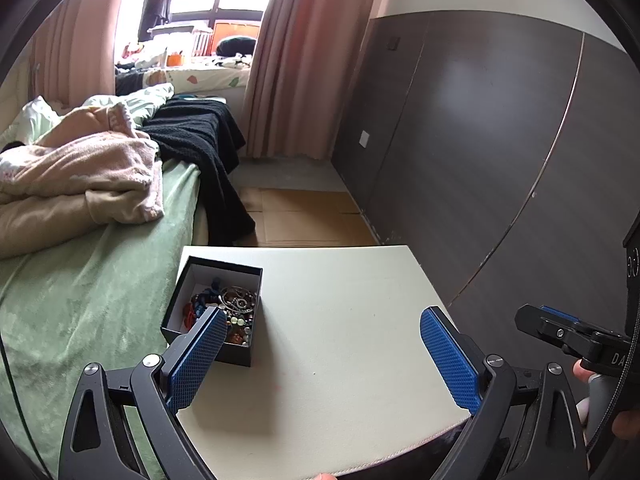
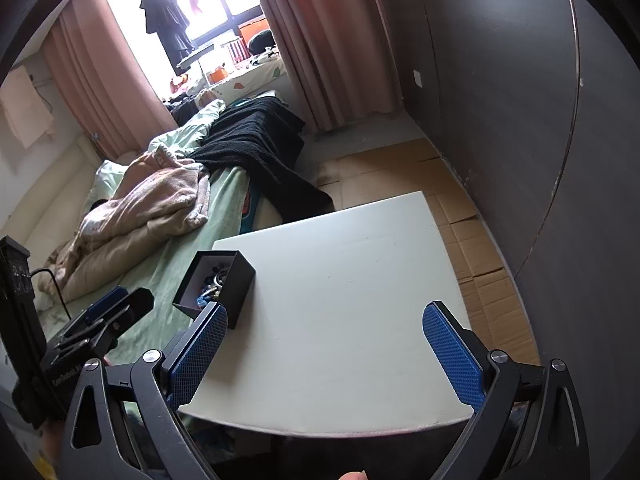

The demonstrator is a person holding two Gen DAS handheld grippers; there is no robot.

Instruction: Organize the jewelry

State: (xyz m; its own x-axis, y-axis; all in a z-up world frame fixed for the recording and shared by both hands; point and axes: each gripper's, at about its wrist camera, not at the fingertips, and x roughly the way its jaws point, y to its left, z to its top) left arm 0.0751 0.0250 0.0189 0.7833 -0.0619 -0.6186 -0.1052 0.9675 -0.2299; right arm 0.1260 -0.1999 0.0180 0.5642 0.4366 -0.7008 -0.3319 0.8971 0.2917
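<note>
Jewelry (image 1: 224, 308), a tangle of beads and metal pieces, lies heaped in a small black box (image 1: 256, 280) at the left edge of a white table (image 1: 340, 320), beside a bed (image 1: 92, 272). No piece shows on the bare tabletop, which fits either a sort yet to come or pieces gathered back in. Any reach into the box would want a slow, near-vertical approach that pinches a single strand, since the pieces look intertwined. Left gripper (image 1: 320, 356) and right gripper (image 2: 324, 352) both hover over the table with jaws spread wide and empty; the box sits just beyond each one's left finger.
</note>
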